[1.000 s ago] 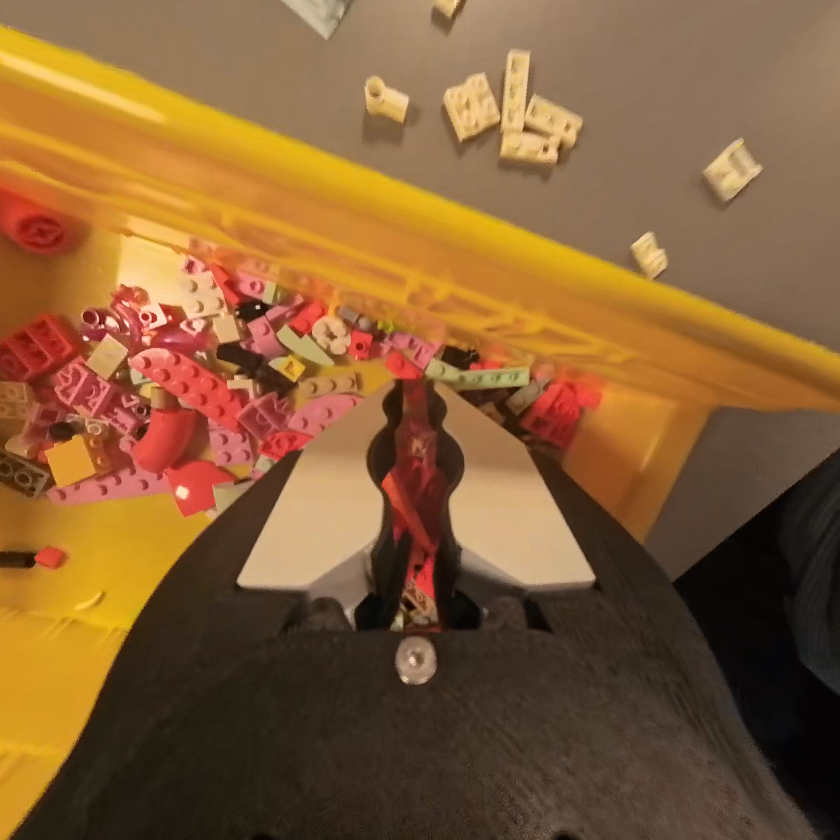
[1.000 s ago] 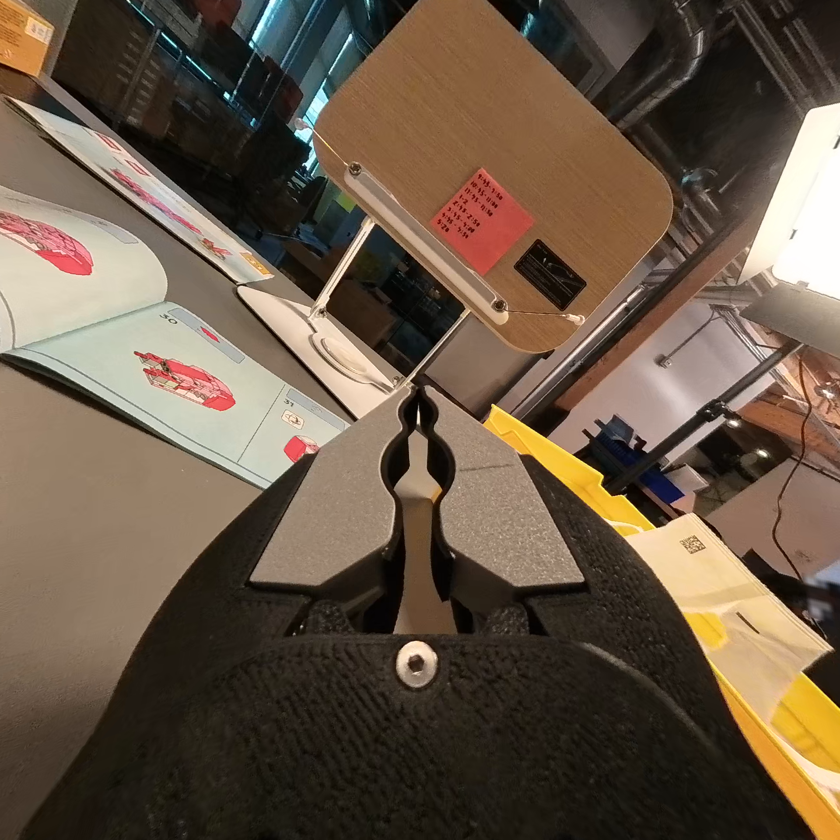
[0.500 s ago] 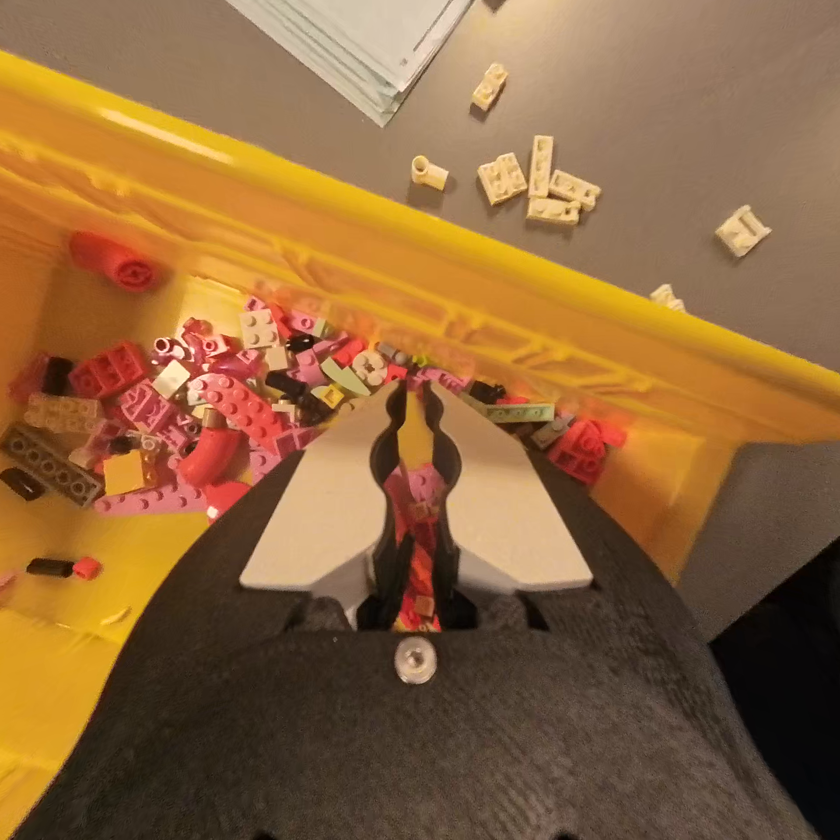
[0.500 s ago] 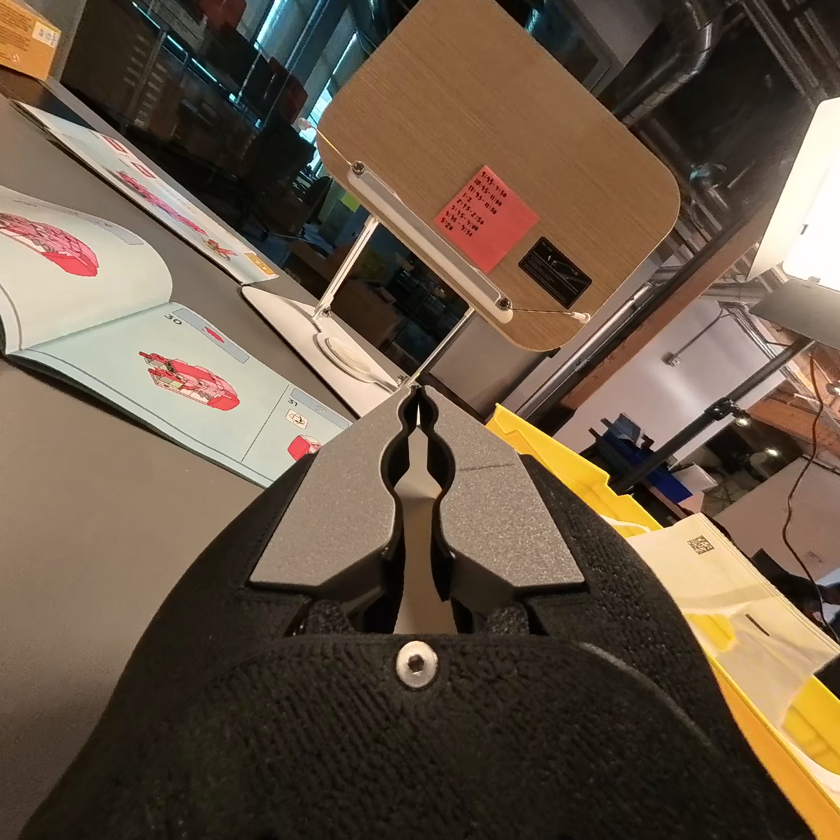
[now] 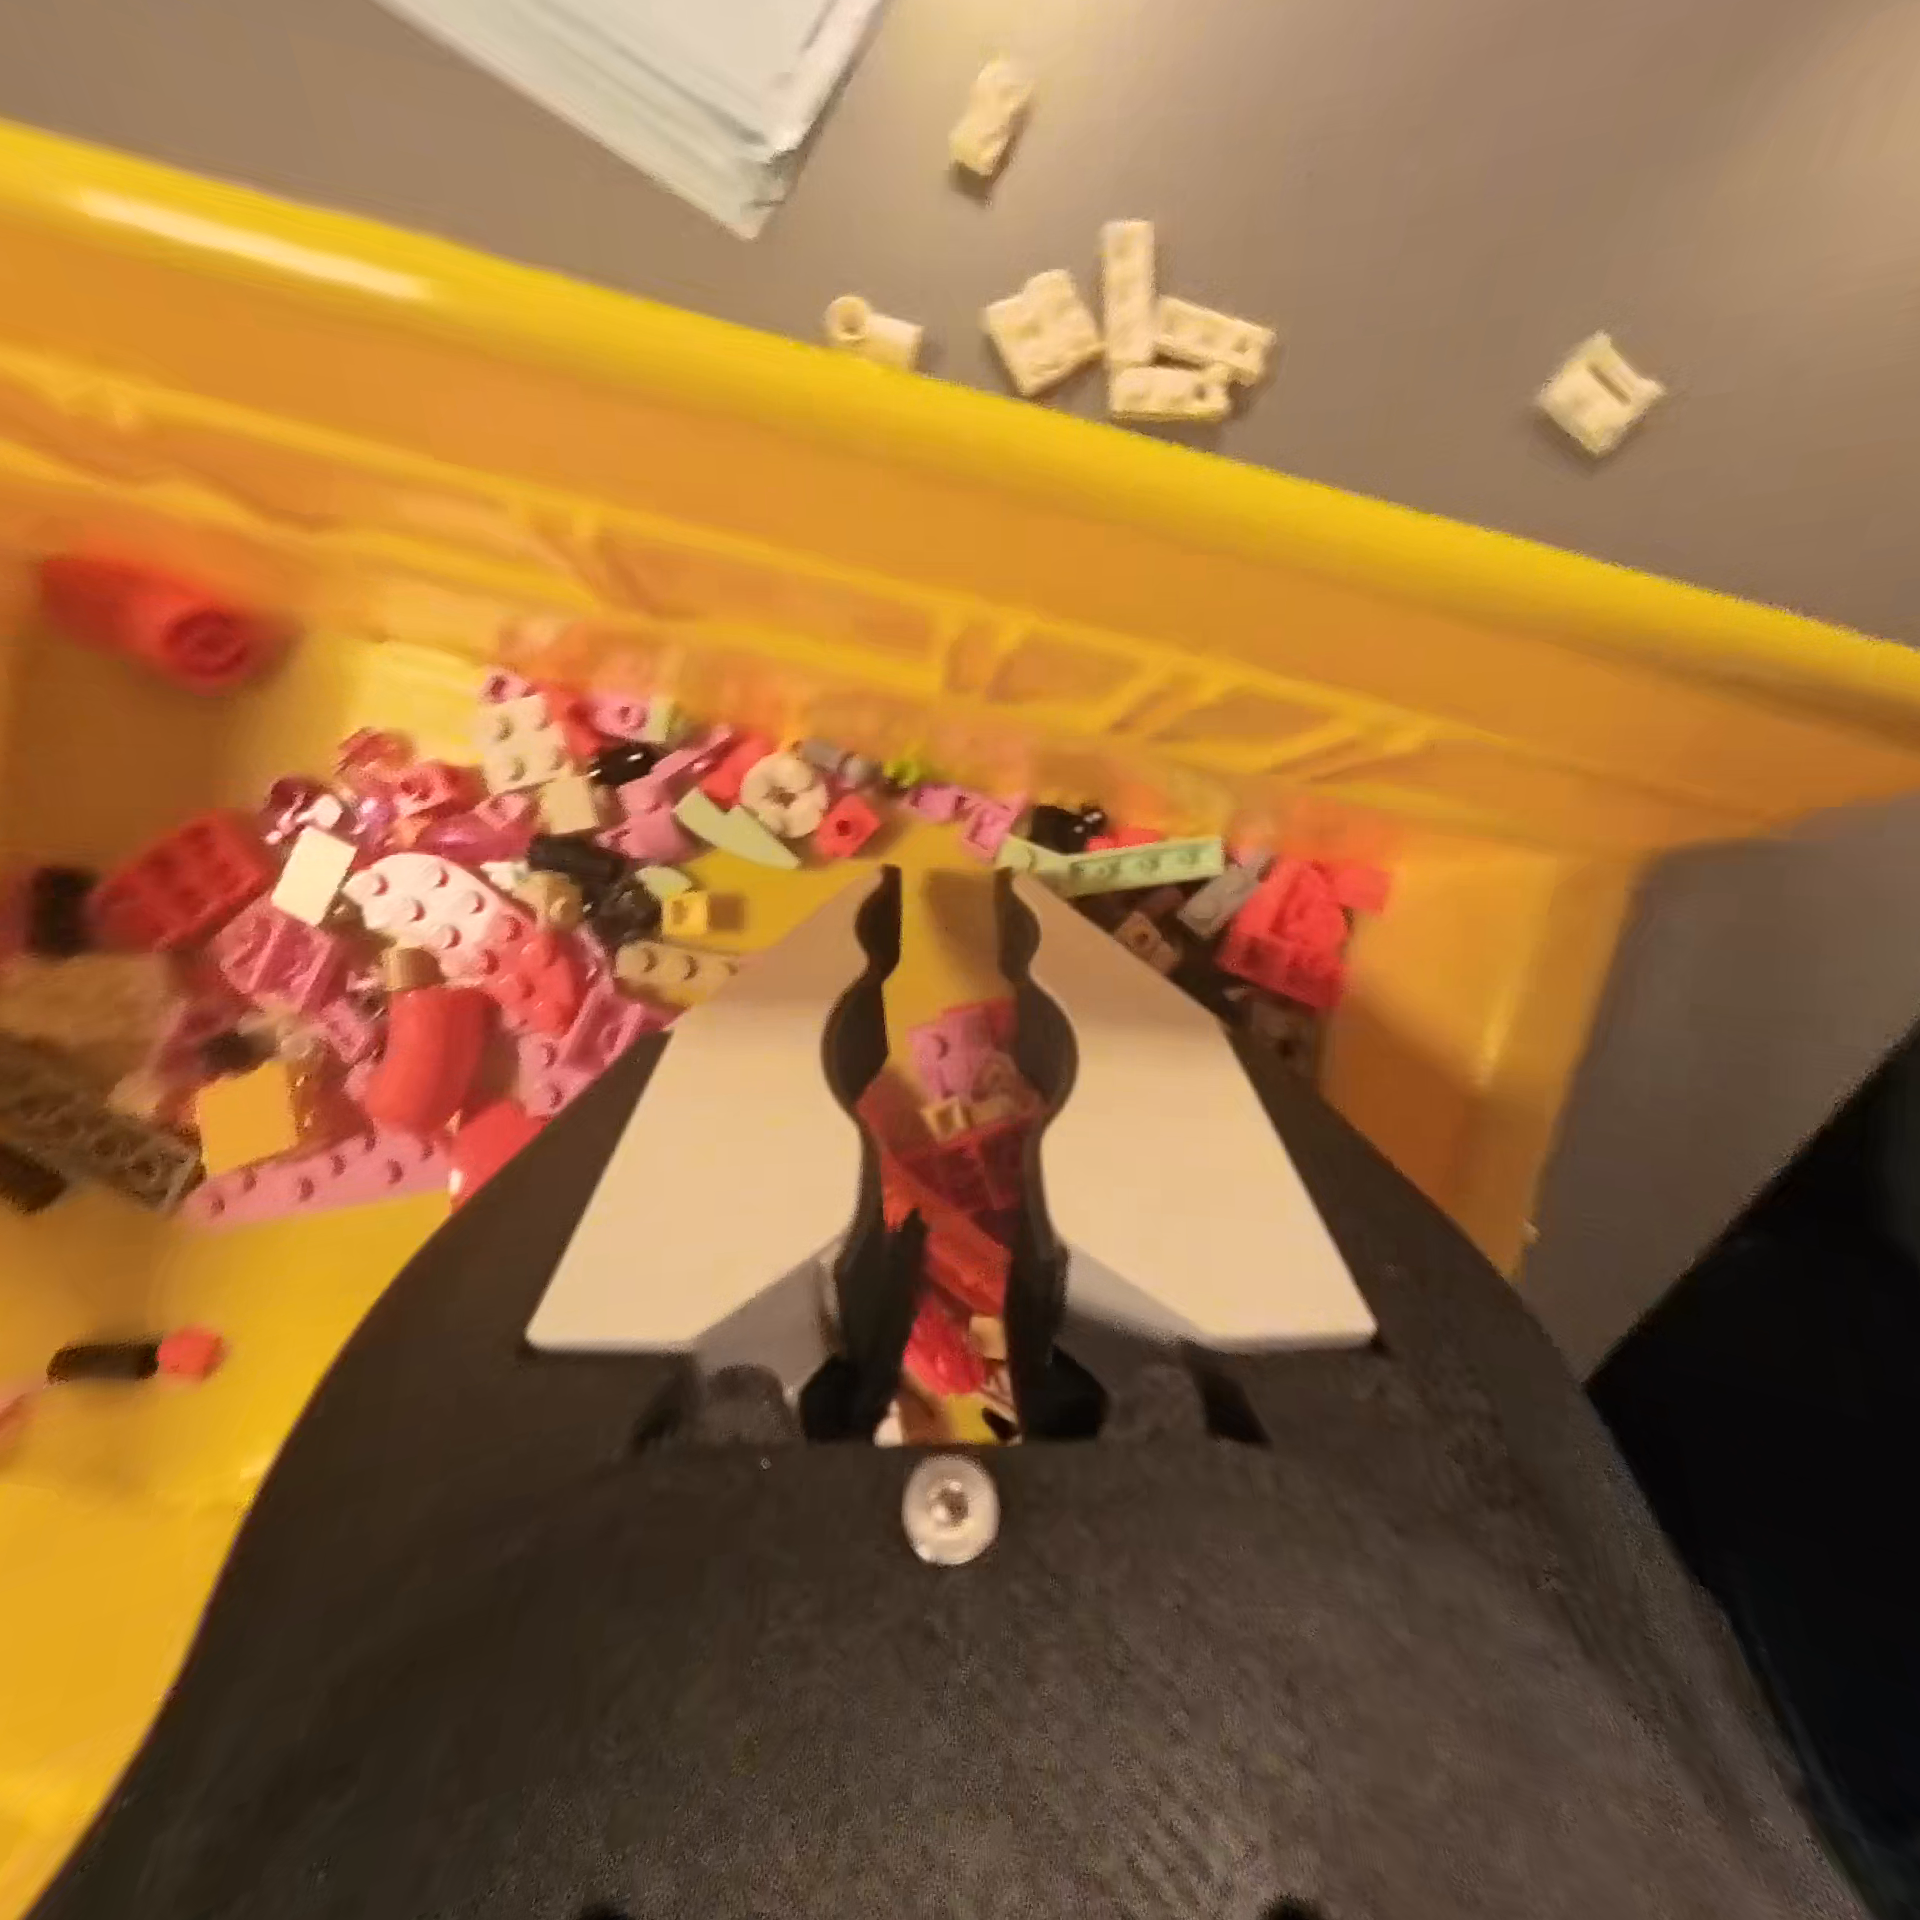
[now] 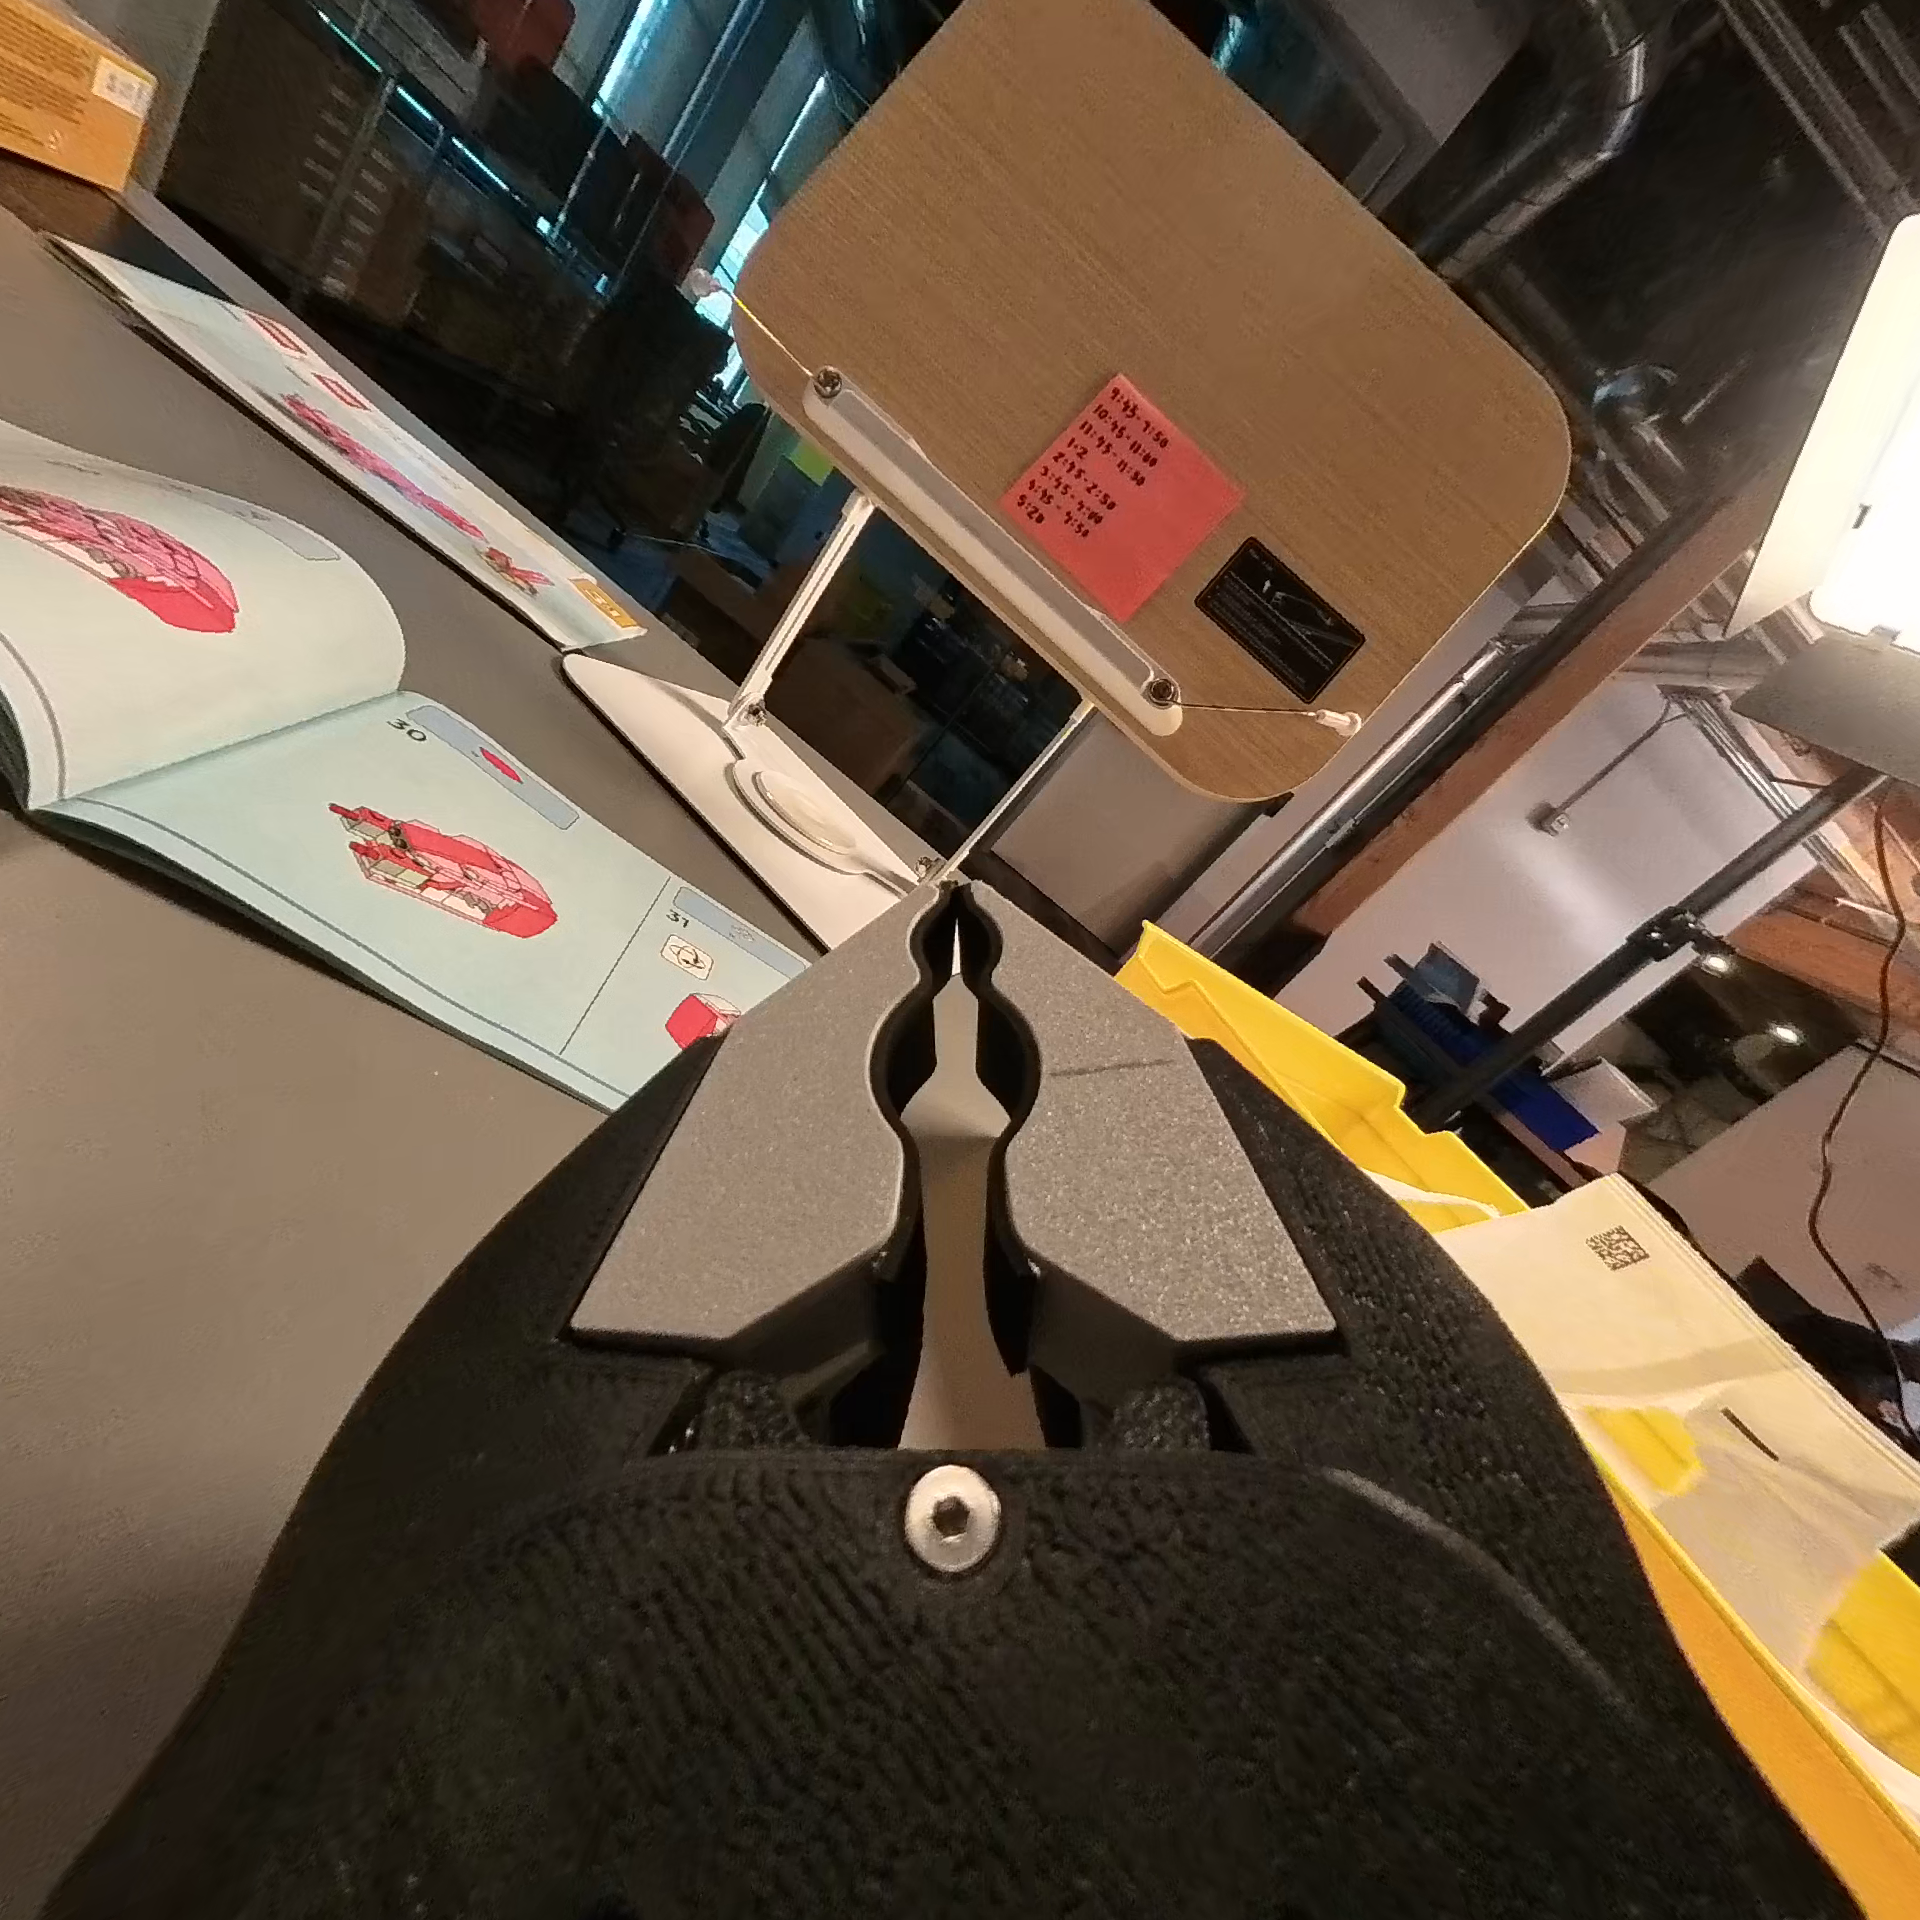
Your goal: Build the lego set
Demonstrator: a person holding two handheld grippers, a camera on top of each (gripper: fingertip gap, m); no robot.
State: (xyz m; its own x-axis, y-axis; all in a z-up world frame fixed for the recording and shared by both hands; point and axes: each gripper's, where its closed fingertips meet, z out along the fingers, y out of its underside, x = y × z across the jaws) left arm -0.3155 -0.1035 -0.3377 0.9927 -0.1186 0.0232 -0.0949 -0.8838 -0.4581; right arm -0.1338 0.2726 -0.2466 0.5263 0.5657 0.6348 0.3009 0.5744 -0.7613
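Observation:
My left gripper [image 5: 943, 883] hangs inside a yellow bin [image 5: 935, 468], over a heap of loose bricks [image 5: 436, 935] in pink, red, black, tan and pale green. Its jaws stand a little apart with nothing between the tips; only the yellow bin floor shows through the gap. A pale green plate [image 5: 1127, 864] lies just right of the tips. My right gripper [image 6: 957, 890] is shut with nothing in it, resting low over the grey table [image 6: 208, 1195] and pointing at a wooden stand [image 6: 1143, 395].
Several cream bricks [image 5: 1127, 332] and a stack of pale blue booklets [image 5: 675, 94] lie on the table beyond the bin's rim. An open instruction booklet [image 6: 312, 810], a white stand base [image 6: 748, 769] and a yellow bin with a plastic bag [image 6: 1662, 1382] surround the right gripper. My hands' fingertips stand some 45 centimetres from each other.
My left gripper's jaws were nearly closed and have now opened a little. The view pulled back over the bin, then moved closer to the bricks. The right gripper has stayed still and shut.

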